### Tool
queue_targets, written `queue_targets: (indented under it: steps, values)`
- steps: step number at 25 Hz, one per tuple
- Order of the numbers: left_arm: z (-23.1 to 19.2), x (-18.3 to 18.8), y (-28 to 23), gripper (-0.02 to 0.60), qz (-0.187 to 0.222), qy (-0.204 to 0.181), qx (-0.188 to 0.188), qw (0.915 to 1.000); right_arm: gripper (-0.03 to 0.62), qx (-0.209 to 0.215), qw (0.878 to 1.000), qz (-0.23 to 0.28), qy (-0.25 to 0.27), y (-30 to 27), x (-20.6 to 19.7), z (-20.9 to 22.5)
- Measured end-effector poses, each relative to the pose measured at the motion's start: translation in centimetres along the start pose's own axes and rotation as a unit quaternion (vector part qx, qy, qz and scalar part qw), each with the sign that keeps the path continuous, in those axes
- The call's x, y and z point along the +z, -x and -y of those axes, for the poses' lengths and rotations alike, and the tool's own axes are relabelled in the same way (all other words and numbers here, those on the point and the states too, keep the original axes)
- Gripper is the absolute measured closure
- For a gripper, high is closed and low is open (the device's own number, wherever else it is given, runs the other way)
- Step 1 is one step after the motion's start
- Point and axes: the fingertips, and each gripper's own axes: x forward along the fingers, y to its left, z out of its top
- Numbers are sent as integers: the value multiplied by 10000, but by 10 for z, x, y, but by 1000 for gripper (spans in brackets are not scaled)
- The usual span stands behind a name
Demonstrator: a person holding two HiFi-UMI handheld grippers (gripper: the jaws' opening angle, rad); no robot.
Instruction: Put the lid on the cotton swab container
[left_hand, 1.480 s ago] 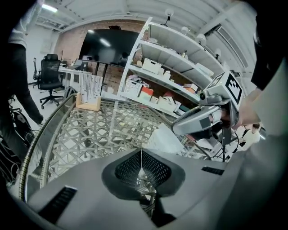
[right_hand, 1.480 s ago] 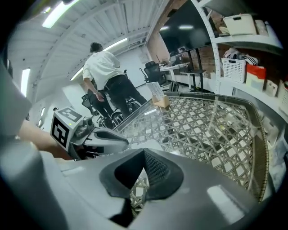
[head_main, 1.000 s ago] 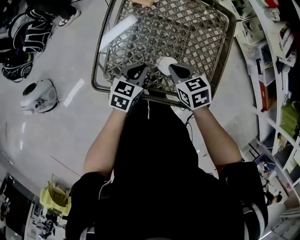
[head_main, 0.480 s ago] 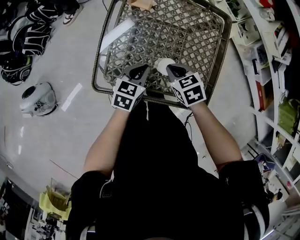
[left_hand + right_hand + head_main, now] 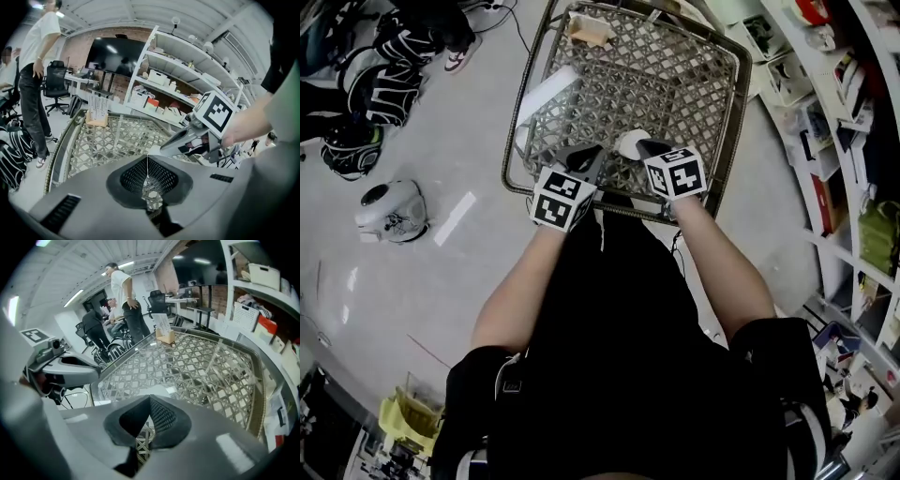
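Observation:
A small white round object point(image 5: 629, 142) lies on the woven-pattern table point(image 5: 675, 66) near its front edge. I cannot tell whether it is the lid or the cotton swab container. My left gripper point(image 5: 587, 154) is just to its left and my right gripper point(image 5: 650, 147) just to its right, both low over the table. In the left gripper view, the left gripper point(image 5: 147, 158) has its jaws together with nothing between them, and the white object point(image 5: 153, 150) peeks out beyond them. The right gripper point(image 5: 150, 399) is likewise shut and empty.
A wooden holder with papers point(image 5: 588, 29) stands at the table's far end, and a white strip point(image 5: 549, 90) lies at its left. Helmets and bags point(image 5: 384, 208) sit on the floor to the left. Shelves point(image 5: 825, 84) run along the right. A person point(image 5: 33, 79) stands beyond the table.
The head view has shifted, so the table sits higher and further right. Both grippers stay side by side around the white object, slightly closer together.

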Motion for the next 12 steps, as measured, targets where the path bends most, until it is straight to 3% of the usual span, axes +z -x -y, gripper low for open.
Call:
queue_targets:
  steps: [7, 12]
  values:
    - [3, 40, 36, 575, 408, -161, 89, 9990, 585, -117, 9909, 1067, -814, 60, 27, 6]
    - [18, 57, 53, 575, 534, -323, 127, 9980, 585, -79, 9809, 1662, -1005, 114, 41, 11]
